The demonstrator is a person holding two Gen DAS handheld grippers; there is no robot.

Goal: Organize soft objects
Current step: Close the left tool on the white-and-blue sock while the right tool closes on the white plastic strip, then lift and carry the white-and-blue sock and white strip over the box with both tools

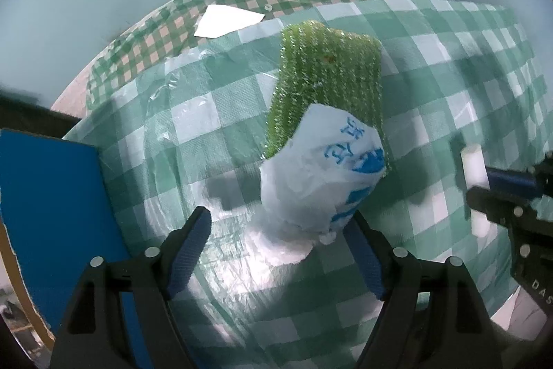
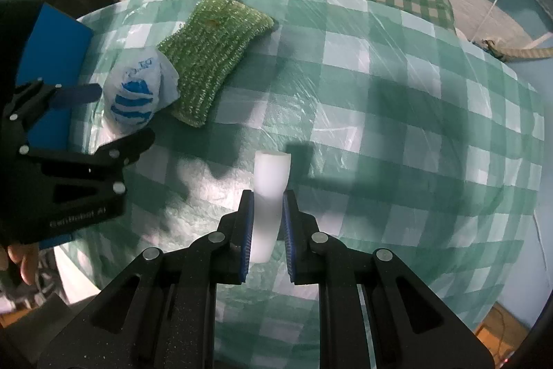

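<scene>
Close in, the right tongs point(image 2: 268, 223) clamp a white foam piece point(image 2: 271, 192) above the checked bench point(image 2: 414, 127), with bare cloth stretching to its right rim. Beyond, the left tongs point(image 1: 280, 251) gape around a white-and-blue plastic bag point(image 1: 321, 175), whose far end overlaps the green scrubber point(image 1: 328, 75) toward the far edge

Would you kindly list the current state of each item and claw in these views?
Left claw: open, around the plastic bag, not gripping.
Right claw: shut on the white foam piece.
Plastic bag: crumpled, on the tablecloth, overlapping the green scrubber.
Green scrubber: lying flat, free.
Blue board: at the table's edge.
</scene>
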